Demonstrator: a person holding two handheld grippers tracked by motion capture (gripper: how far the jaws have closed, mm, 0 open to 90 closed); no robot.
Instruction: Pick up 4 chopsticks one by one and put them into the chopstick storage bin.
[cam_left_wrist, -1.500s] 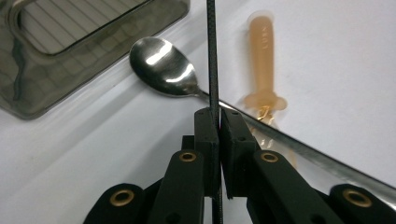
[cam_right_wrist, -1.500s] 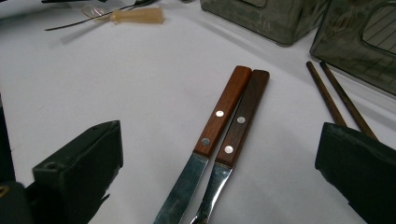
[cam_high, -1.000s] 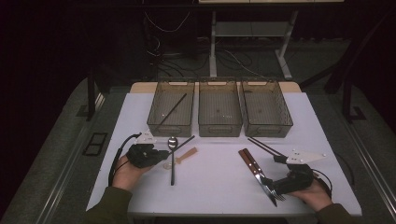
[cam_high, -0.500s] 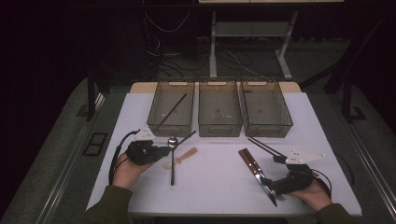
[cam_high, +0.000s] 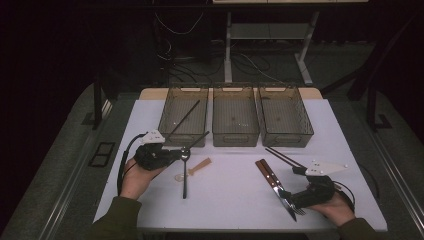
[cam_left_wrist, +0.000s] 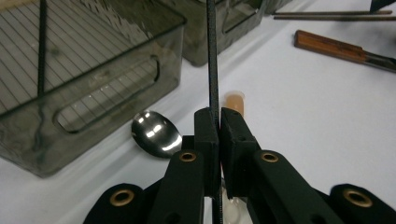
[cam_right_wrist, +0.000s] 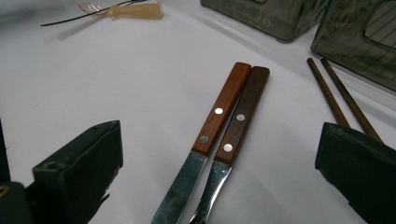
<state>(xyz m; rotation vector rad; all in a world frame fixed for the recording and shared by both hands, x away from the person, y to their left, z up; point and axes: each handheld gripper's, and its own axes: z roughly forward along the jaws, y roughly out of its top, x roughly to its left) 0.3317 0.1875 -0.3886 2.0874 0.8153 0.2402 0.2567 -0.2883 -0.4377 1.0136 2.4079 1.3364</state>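
Nearest the person, the right tool is resting on the white worktop with its jaws standing wide apart and gripping nothing; in the right gripper view they are framing two wooden-handled pieces of cutlery lying side by side, touching along their handles. Just beyond these, a pair of brown chopsticks is lying on the worktop, pointing toward the right-hand bin.

On the other side, the left tool is clenching a thin black chopstick, its pads pinching the stick close to one end, so most of the length is reaching out toward the left bin. Under it a spoon is lying with its bowl toward the bins, and a small tan-handled utensil is lying just beside the spoon. Farther off, three clear bins are standing in a row; the left one is already holding another black chopstick leaning across it, and the middle bin looks almost empty.

The risk, as I judge it, is coming from that grip near the end: the long free part could swing or pivot between the pads, and its tip could catch on the near wall of the left bin instead of clearing it, nudging the bin or levering the stick out of the jaws. Releasing too early would be dropping it onto the spoon.
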